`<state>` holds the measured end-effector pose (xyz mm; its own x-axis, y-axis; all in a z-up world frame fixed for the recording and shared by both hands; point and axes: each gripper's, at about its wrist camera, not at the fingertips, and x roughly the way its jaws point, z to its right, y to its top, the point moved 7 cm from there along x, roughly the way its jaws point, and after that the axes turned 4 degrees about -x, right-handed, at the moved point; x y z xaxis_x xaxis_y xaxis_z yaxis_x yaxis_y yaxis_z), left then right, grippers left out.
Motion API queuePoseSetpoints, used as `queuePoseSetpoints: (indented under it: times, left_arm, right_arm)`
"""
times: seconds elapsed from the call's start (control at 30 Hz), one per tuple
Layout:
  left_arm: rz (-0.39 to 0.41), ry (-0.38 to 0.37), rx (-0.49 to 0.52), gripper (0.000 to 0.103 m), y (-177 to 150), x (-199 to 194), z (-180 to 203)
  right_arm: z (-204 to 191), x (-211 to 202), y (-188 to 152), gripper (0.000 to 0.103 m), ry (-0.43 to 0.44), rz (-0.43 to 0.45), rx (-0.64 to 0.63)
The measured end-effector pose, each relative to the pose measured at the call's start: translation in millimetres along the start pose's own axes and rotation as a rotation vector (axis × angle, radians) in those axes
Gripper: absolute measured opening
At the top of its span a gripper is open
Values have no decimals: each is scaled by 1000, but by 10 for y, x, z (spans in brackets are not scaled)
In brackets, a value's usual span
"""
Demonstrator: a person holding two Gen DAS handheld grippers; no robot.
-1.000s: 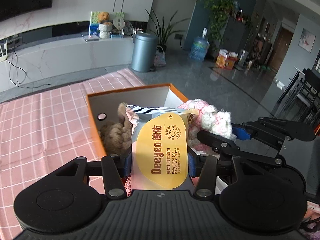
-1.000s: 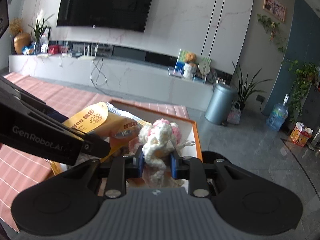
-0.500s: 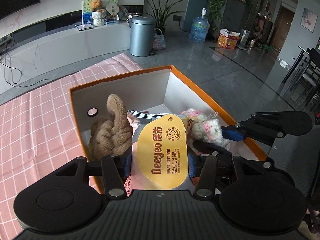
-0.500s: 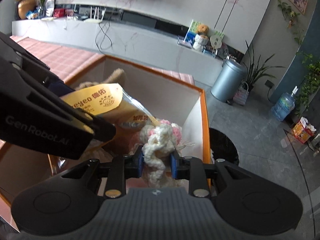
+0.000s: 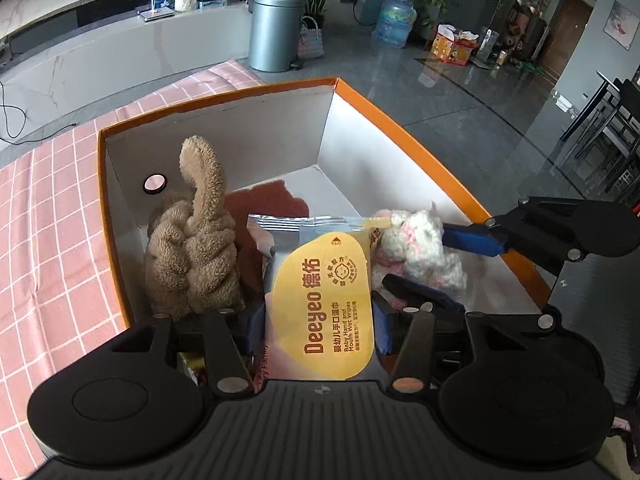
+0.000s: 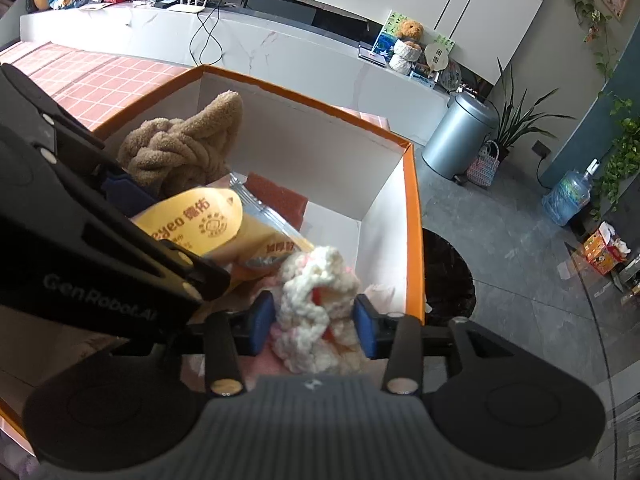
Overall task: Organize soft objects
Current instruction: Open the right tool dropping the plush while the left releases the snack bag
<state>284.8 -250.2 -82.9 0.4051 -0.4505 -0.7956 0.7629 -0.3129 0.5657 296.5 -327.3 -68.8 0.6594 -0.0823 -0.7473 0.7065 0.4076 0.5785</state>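
An orange-rimmed white box [image 5: 400, 112] holds a tan plush knot [image 5: 192, 248] and a red-brown pad [image 5: 272, 204]. My left gripper [image 5: 319, 332] is low inside the box with a yellow wet wipes pack [image 5: 320, 296] upright between its pads. Its jaws are opening, though the pads still touch the pack's sides. My right gripper [image 6: 314, 322] is beside it at the box's right wall [image 6: 412, 200]. Its jaws are opening too, and the pink-and-white yarn toy [image 6: 316, 304] sits loosely between the blue pads [image 6: 366, 324], with gaps showing.
The box stands on a pink checked tablecloth [image 5: 48, 220] near the table's corner. Beyond the right wall the grey floor drops away, with a dark round object [image 6: 448, 272] below. A grey bin [image 5: 274, 32] and a white bench stand far behind.
Both grippers came down into the box with their items. The right jaws widened and no longer squeeze the yarn toy. The wipes pack sits lower, next to the plush knot.
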Motion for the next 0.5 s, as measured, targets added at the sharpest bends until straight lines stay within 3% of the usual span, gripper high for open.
queuePoseSetpoints:
  times: [0.2, 0.3, 0.5]
  left_arm:
    - [44, -2, 6, 84, 18, -163, 46]
    - [80, 1, 2, 86, 52, -308, 55]
    - [155, -11, -15, 87, 91, -626, 67]
  right_arm:
    - [-1, -109, 29, 58, -16, 18, -28]
    - [15, -222, 64, 70, -40, 36, -51]
    - [88, -498, 143, 80, -68, 66, -51]
